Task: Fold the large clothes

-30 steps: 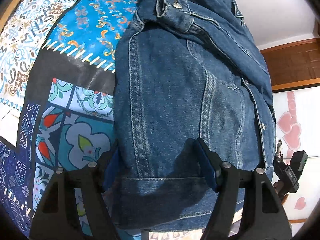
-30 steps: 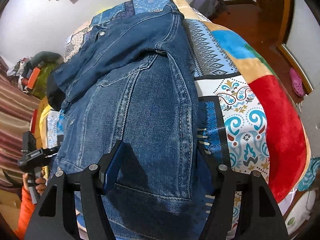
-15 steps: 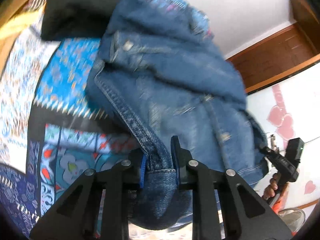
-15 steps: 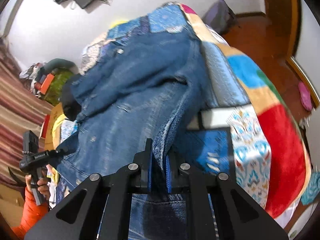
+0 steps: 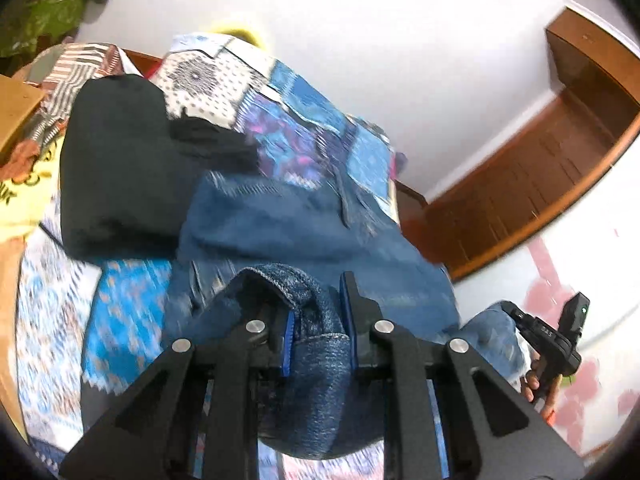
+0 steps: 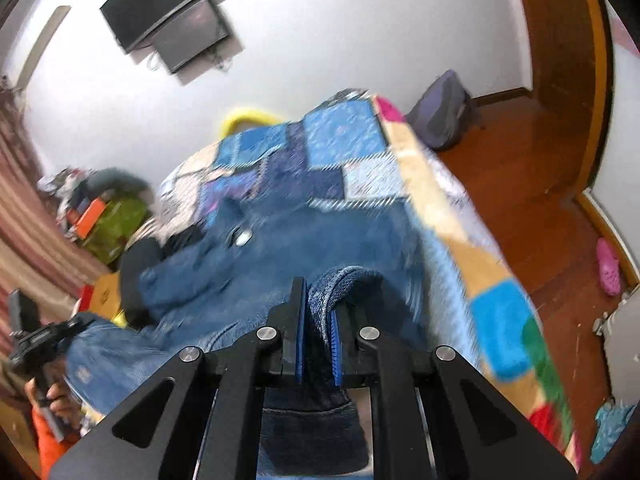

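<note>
A bed under a bright patchwork quilt fills the white-walled room, with a wooden floor beside it and a dark screen on the wall. A black garment lies near what looks like the pillow end. The denim jacket sprawls over the quilt; the left gripper and the right gripper each pinch a bunched fold of its hem between their fingers.

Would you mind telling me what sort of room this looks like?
Most likely a bedroom: a bed under a patchwork quilt, a television on the wall, and slippers on the wooden floor.
</note>
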Tool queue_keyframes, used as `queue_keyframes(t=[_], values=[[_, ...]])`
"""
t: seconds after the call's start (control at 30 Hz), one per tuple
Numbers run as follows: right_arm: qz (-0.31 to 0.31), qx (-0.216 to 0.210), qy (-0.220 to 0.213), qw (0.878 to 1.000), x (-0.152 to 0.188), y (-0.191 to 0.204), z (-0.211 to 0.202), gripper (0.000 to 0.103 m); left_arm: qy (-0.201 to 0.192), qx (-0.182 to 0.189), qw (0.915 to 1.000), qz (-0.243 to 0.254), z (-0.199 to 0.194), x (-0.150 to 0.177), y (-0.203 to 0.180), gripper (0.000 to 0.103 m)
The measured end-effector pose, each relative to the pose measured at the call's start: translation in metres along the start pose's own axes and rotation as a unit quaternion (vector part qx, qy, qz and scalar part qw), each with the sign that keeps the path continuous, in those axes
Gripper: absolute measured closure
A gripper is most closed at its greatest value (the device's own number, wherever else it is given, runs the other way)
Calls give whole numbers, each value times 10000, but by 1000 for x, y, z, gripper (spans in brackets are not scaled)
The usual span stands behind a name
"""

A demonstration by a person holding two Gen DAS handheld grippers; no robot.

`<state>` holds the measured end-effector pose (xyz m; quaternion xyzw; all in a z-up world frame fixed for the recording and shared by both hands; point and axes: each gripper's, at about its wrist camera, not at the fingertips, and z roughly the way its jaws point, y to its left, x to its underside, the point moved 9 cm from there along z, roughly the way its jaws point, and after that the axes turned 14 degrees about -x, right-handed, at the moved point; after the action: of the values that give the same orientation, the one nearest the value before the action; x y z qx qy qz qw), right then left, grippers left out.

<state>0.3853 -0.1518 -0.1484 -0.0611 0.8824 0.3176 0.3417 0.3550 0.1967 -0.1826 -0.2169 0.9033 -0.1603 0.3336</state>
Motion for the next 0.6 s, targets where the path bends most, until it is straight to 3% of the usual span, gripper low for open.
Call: queue_keyframes(t=[0.07,0.3,0.43,0.6], values=[[145,65,52,9999,-8,-14,20,94,50,-74,9999,-83,22,-8,7,84],[646,272,543,9961,3,-63,82,94,415,-934,9943,305,114,-2,33,83],[702,147,596,9956,4,-72,92,94,704,-1084,9905,477,141,12,46,80],[374,287,649,9968,3,-63,87,92,866,-1115,9881,619,141,18,49,75]])
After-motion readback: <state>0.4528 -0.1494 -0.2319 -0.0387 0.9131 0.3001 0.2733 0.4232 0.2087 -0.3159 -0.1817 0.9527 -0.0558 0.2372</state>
